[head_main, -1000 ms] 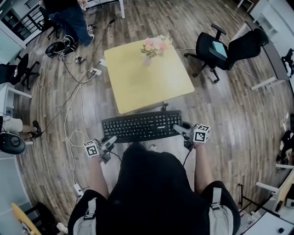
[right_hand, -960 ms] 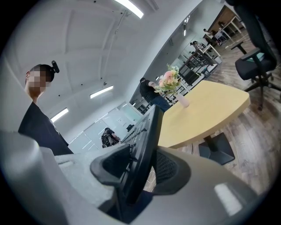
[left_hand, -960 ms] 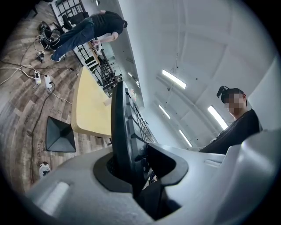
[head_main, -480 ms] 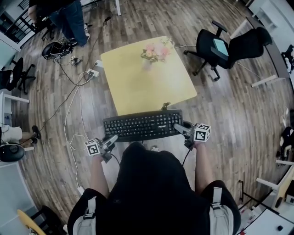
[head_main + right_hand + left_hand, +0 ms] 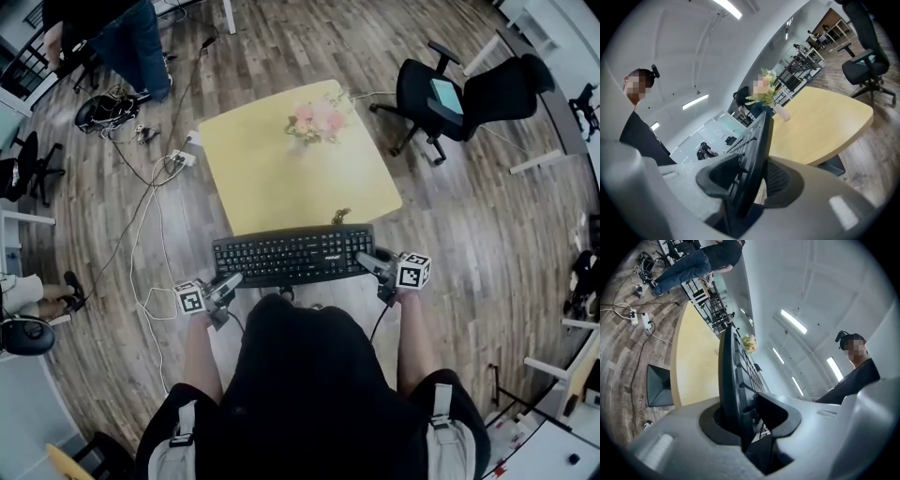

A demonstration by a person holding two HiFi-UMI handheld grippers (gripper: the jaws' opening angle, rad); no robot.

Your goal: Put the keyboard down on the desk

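A black keyboard [image 5: 292, 253] hangs level in the air just short of the near edge of the yellow desk [image 5: 281, 178]. My left gripper [image 5: 229, 281] is shut on its left end and my right gripper [image 5: 366, 261] is shut on its right end. In the left gripper view the keyboard [image 5: 731, 376] runs edge-on between the jaws, pinched by both pads. The right gripper view shows the keyboard [image 5: 757, 150] clamped the same way, with the desk [image 5: 820, 126] beyond it.
A vase of pink flowers [image 5: 314, 117] stands at the desk's far side. A black office chair [image 5: 441, 98] sits to the right. Cables and power strips [image 5: 173, 159] lie on the wood floor at left. A person [image 5: 122, 42] stands at the far left.
The desk has drawn slightly closer under the keyboard as I stepped forward. Both grippers still hold the keyboard the same way.
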